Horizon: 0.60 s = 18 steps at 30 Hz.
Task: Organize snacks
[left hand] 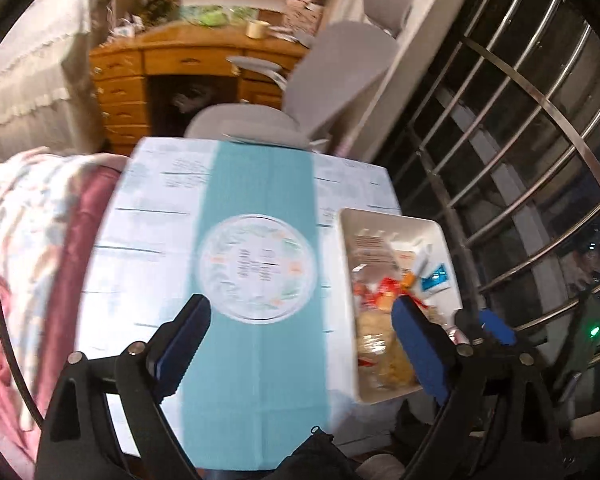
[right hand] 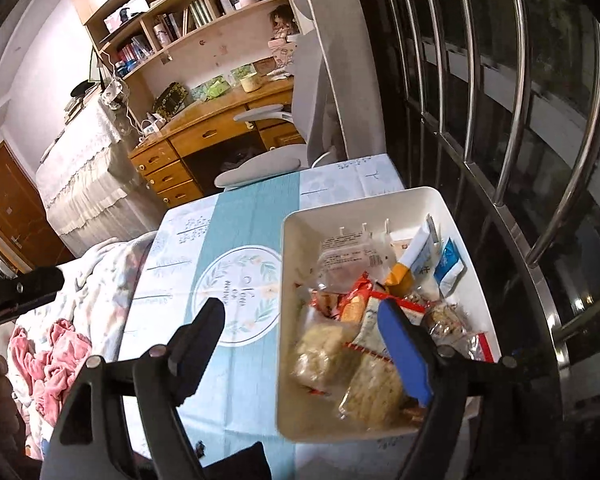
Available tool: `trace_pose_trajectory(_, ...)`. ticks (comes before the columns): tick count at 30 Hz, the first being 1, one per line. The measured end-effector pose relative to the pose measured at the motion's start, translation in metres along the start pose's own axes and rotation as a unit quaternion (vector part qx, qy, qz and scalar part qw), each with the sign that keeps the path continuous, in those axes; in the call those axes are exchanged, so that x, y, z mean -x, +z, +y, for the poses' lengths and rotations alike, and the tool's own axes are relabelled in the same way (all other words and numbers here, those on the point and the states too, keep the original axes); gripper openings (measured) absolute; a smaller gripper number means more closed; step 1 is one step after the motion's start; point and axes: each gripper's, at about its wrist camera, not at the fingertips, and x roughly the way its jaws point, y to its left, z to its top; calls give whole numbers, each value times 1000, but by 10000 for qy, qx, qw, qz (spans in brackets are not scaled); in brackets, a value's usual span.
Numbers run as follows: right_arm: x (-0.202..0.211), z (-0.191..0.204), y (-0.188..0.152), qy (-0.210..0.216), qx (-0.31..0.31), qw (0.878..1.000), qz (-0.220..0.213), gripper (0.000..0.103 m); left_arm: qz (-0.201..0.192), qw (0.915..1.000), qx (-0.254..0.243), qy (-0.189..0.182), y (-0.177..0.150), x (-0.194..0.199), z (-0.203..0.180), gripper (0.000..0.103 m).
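Note:
A white rectangular bin (right hand: 292,320) (left hand: 440,232) sits at the right side of the table and holds several wrapped snacks: rice-cake packs (right hand: 324,354), a red-orange packet (right hand: 354,304), a blue sachet (right hand: 450,268). My right gripper (right hand: 304,320) hovers open above the bin's near left part, nothing between its fingers. My left gripper (left hand: 300,316) stands open over the teal table runner (left hand: 256,360), left of the bin, with nothing in it. Part of the left gripper (right hand: 24,286) shows at the left edge of the right wrist view.
The table wears a white cloth with a teal runner and a round printed motif (left hand: 256,268). A grey office chair (left hand: 332,80) stands at the far end, a wooden desk (right hand: 204,132) behind it. A bed with blankets (right hand: 72,320) lies to the left, window bars (right hand: 520,120) to the right.

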Motion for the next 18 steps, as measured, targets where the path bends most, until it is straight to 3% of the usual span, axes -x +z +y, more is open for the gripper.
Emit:
trace_pose_trajectory(4, 18, 18, -4, -113, 239, 9996, 96, 86, -165, 9996, -97, 193, -8, 29, 26, 99)
trace_pose_trajectory(11, 43, 51, -25, -245, 610, 9952, 728, 87, -334, 9981, -257, 457, -19, 66, 48, 102)
trace_pose_trajectory(18, 60, 77, -51, -315, 338, 9933, 1056, 88, 61, 9982, 52, 596, -43, 61, 54, 102)
